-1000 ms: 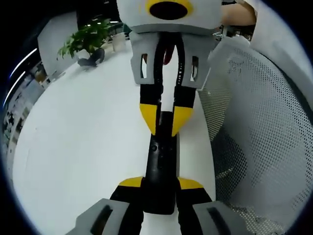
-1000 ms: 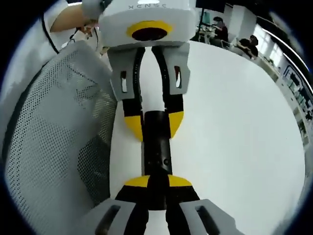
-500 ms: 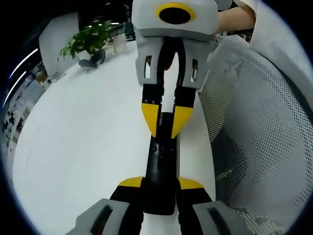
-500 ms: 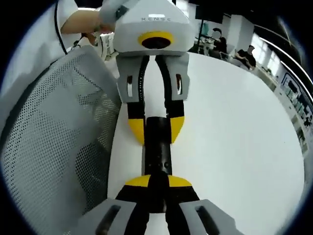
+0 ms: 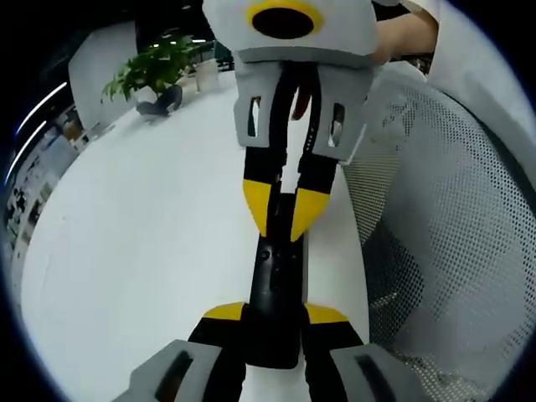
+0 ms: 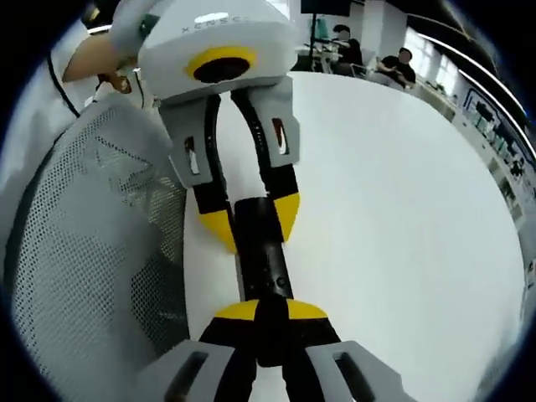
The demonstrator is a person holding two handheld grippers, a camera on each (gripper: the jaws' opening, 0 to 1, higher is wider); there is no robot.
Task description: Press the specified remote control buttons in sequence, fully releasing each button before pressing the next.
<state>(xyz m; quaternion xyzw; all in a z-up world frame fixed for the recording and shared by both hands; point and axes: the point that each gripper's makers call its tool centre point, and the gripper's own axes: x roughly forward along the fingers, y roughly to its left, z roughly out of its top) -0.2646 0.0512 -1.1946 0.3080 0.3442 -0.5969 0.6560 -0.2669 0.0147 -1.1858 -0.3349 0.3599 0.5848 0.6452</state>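
Note:
A black remote control [image 5: 275,285] lies lengthwise over the white table [image 5: 142,243]. My left gripper [image 5: 275,316] is shut on its near end, one yellow-tipped jaw at each side. In the right gripper view the left gripper [image 6: 251,219] holds the far end of the remote control [image 6: 261,261]. My right gripper [image 5: 283,211] comes down from the top of the left gripper view, its yellow fingertips [image 5: 256,205] almost together on the remote's upper face. In its own view the right gripper [image 6: 272,311] sits over the remote's near part, with a gap narrower than the remote.
A white mesh chair back [image 5: 444,218] stands close beside the table edge, also the chair back [image 6: 75,251] in the right gripper view. A potted plant [image 5: 151,71] sits at the table's far end. A person's hand [image 5: 402,33] holds the right gripper. People [image 6: 394,63] sit in the background.
The right gripper has tilted and come a little closer, so its view has rolled and the remote slants in it. The left gripper still holds the remote in the same place.

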